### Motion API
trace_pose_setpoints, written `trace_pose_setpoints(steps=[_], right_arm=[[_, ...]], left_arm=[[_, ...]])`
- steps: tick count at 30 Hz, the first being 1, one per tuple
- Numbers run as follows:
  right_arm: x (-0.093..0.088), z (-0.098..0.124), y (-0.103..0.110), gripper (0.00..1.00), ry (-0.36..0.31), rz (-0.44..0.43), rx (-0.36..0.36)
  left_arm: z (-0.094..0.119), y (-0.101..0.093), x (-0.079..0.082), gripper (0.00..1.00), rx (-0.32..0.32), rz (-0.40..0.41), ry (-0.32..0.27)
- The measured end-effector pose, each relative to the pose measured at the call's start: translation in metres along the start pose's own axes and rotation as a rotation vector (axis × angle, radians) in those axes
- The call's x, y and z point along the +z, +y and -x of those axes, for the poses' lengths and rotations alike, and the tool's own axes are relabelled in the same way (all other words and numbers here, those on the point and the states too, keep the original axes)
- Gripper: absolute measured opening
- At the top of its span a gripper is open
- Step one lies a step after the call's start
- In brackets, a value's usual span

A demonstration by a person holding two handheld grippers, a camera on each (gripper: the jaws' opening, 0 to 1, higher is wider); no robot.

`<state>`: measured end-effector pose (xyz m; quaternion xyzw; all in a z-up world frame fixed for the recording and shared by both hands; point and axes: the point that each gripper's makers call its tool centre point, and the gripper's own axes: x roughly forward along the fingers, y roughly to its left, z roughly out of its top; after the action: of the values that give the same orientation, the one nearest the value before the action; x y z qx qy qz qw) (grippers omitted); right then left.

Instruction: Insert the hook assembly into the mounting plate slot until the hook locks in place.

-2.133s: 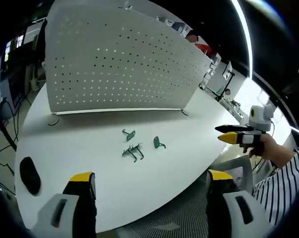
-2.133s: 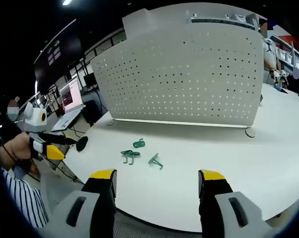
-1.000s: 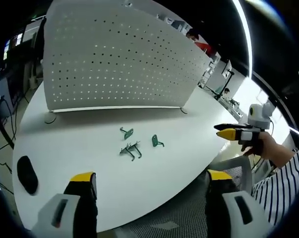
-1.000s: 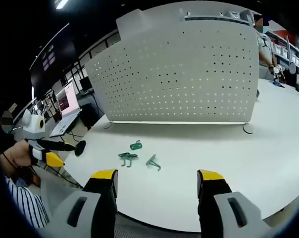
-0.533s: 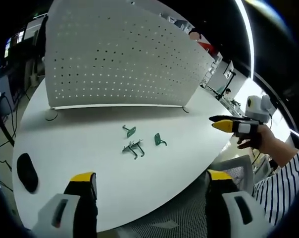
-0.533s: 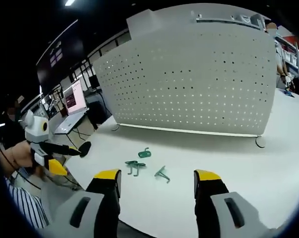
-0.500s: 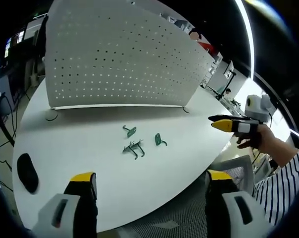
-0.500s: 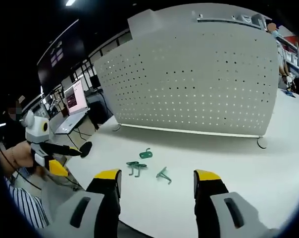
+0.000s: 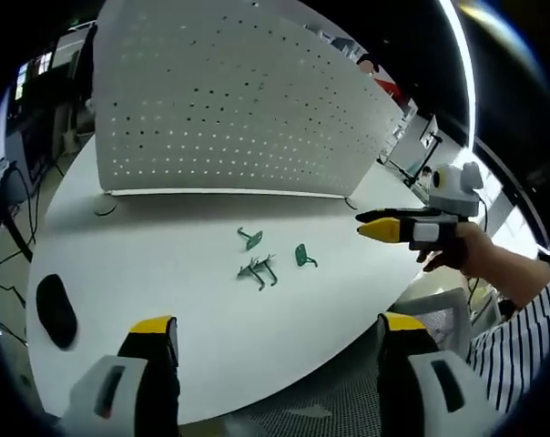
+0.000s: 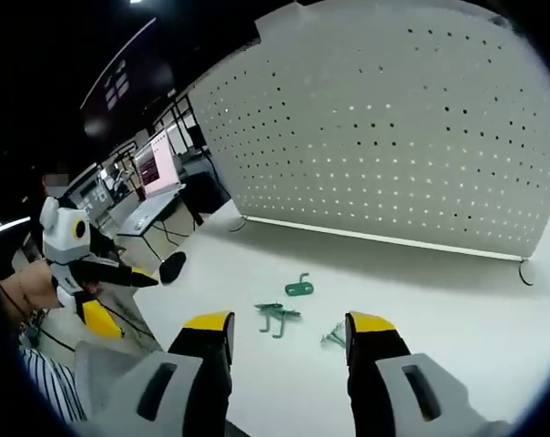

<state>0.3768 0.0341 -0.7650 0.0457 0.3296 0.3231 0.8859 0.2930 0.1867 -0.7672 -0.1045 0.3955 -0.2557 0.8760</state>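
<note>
The white perforated mounting plate point(image 9: 229, 100) stands upright across the back of the white table point(image 9: 147, 273); it also rises behind the hooks as the plate point(image 10: 393, 137) in the right gripper view. Three small green hook pieces lie loose in front of it: one hook point(image 9: 250, 238), a tangled hook assembly point(image 9: 259, 270) and another hook point(image 9: 303, 256). In the right gripper view they are hook point(image 10: 300, 289), assembly point(image 10: 277, 316) and hook point(image 10: 334, 337). My left gripper point(image 9: 277, 332) hangs open over the near table edge. My right gripper point(image 10: 289, 330) is open, just short of the hooks; it also shows as right gripper point(image 9: 381, 225).
A black mouse point(image 9: 56, 309) lies on the table's left side, also seen as mouse point(image 10: 173, 266). A hand point(image 9: 475, 255) with a striped sleeve holds the right gripper. The left gripper point(image 10: 97, 291) enters from the left. Desks and monitors point(image 10: 152, 164) stand beyond the table.
The right gripper has moved forward toward the hooks, which now sit just ahead of its jaws. In the left gripper view it has come further in over the table edge. The hooks lie still.
</note>
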Motion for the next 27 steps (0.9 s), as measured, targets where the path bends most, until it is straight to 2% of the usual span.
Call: trace_pose_setpoints(steps=[12,22,24,25,27], right_arm=[[0.006,-0.048,0.017,0.40,0.044,0.058,0.051],[-0.001,-0.089,0.013,0.35,0.090,-0.054,0.056],[-0.002,-0.096,0.012,0.34,0.101,-0.060,0.051],[-0.001,-0.098,0.007,0.31,0.090,-0.054,0.021],[0.000,-0.104,0.006,0.29,0.092,-0.043,0.007]], left_arm=[[-0.001,0.006,0.005,0.92,0.015,0.003,0.003],[-0.005,0.007,0.000,0.92,0.013,0.020,0.021],[-0.008,0.007,-0.001,0.92,0.011,0.021,0.027],[-0.008,0.007,-0.002,0.92,0.010,0.022,0.029],[-0.009,0.008,-0.002,0.92,0.008,0.028,0.030]])
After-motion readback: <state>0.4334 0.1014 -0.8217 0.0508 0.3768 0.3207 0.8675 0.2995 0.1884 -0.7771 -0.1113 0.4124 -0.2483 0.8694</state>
